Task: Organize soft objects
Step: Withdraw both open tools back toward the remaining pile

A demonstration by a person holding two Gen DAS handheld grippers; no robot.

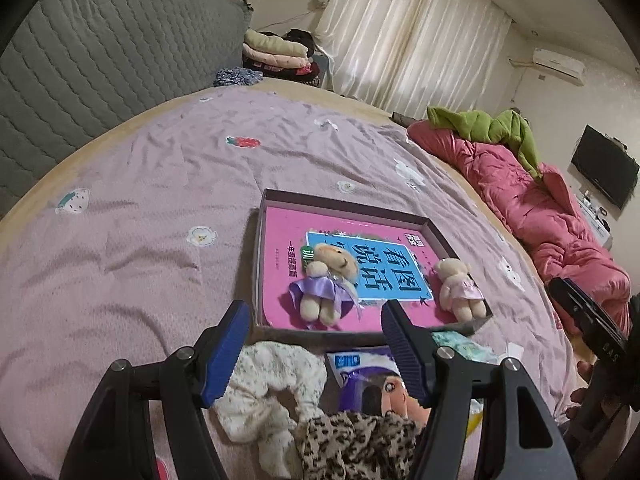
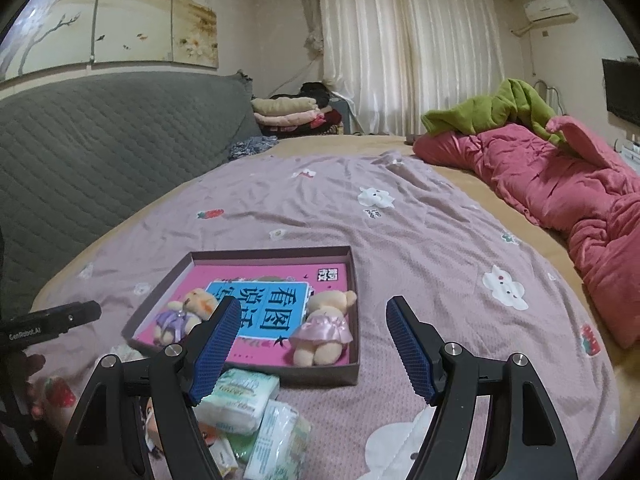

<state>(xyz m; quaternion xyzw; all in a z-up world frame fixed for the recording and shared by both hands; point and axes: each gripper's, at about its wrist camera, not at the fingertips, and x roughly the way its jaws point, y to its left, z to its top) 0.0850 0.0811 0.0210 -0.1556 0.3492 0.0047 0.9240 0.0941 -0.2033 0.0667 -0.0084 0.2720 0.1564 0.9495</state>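
My left gripper (image 1: 316, 344) is wide and empty above the white scrunchie (image 1: 264, 384), bottom centre; I should lower straight onto it. Right gripper (image 2: 310, 344), also wide, waits beside the box (image 2: 352, 376).

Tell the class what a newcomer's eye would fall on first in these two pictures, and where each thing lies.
First, the shallow box in the middle of the bed, with a bright pink book lying flat inside it and two small teddy bears on the book: one in a purple dress, one in a pink dress. Next, the crumpled pink quilt along the bed's far right edge, with a green blanket on top.
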